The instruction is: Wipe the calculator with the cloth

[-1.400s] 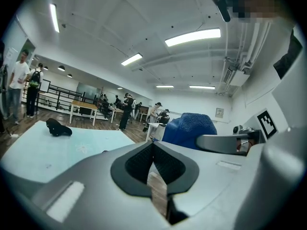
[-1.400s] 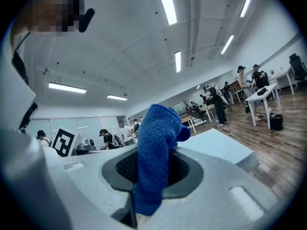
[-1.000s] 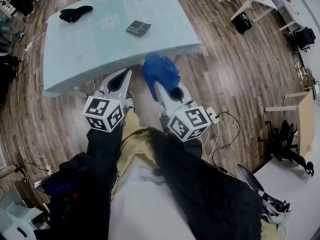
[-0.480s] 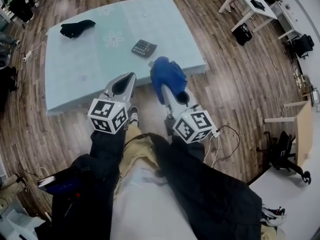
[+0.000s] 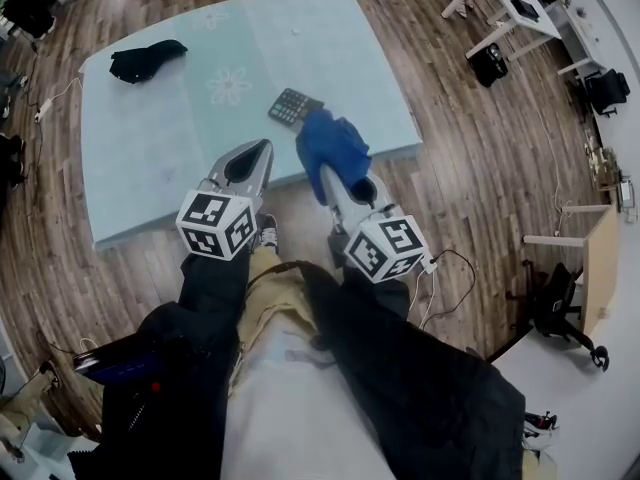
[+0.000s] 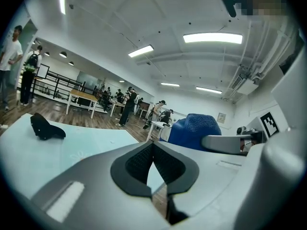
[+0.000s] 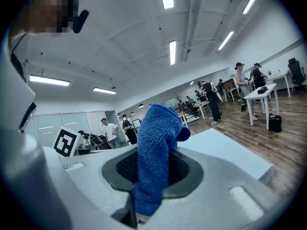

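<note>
Left tool [image 6: 153,150]: jaws are seen brought together in the left gripper view, with nothing between the dark pads. In the head view it is held over the near edge of the counter [image 5: 150,158], left of the right tool and apart from it.

Right tool [image 5: 326,173]: jaws are closed on the blue cloth [image 7: 154,147]. In the right gripper view a fold of the cloth is pinched between the pads, and the rest stands up past the jaw tips in a rounded bunch. In the head view the tips are covered by the bunched cloth.

Calculator [image 5: 294,105]: a dark unit, lying flat on the pale blue counter, turned at an angle, near the counter's near edge and right of its middle. It is gripped by neither tool. In the head view the far end of the cloth is seen just beside the calculator's near right corner; contact cannot be confirmed from any view.

Other items noted: a black object [image 5: 146,59] lies at the far left of the counter, well apart from the calculator. A faint flower print [image 5: 230,86] is seen on the counter surface between the two.
</note>
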A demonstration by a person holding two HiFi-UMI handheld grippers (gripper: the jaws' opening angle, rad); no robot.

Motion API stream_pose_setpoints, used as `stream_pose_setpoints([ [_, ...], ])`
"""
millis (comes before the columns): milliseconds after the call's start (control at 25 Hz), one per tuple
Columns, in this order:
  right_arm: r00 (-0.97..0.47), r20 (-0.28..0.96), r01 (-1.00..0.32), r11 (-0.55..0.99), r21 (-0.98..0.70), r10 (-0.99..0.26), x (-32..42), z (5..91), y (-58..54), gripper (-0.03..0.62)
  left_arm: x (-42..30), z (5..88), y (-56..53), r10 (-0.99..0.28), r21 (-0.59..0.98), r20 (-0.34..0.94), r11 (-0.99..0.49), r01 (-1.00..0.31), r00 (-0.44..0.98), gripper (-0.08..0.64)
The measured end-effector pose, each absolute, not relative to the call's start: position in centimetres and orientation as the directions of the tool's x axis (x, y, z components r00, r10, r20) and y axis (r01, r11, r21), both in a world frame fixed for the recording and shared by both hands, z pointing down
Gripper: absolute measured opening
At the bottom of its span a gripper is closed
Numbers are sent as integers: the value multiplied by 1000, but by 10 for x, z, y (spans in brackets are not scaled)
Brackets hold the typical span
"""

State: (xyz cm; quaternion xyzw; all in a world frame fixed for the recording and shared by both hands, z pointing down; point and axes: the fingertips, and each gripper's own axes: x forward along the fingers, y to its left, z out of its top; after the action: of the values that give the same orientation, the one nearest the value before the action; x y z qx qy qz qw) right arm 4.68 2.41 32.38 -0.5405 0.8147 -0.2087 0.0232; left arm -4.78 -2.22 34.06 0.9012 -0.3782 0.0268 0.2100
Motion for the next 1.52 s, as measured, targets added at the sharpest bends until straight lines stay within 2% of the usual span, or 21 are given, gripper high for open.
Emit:
stream_pose_setpoints([
  [400, -424, 200, -868, 333, -369, -883, 54, 314, 6, 95, -38, 332, -40, -664, 367, 217, -624, -690, 715, -3],
  [600, -409, 229, -877, 312, -366, -883, 35, 331, -51, 95, -54, 355, -102, -644, 394, 240, -620, -679, 727, -5],
  [840, -384, 257, -881, 269, -389, -887, 55, 341, -66, 95, -29, 366, -113, -603, 406, 273, -635, -658, 750, -5],
  [1240, -487, 245, -829, 355, -433, -838, 59, 356, -99, 95, -31, 384, -134, -665, 385, 344, -544, -745, 663, -3],
  [1520, -507, 233, -809, 365, -461, -830, 105, 361, -143, 95, 13, 381, -173, -655, 376, 345, -560, -738, 673, -5],
])
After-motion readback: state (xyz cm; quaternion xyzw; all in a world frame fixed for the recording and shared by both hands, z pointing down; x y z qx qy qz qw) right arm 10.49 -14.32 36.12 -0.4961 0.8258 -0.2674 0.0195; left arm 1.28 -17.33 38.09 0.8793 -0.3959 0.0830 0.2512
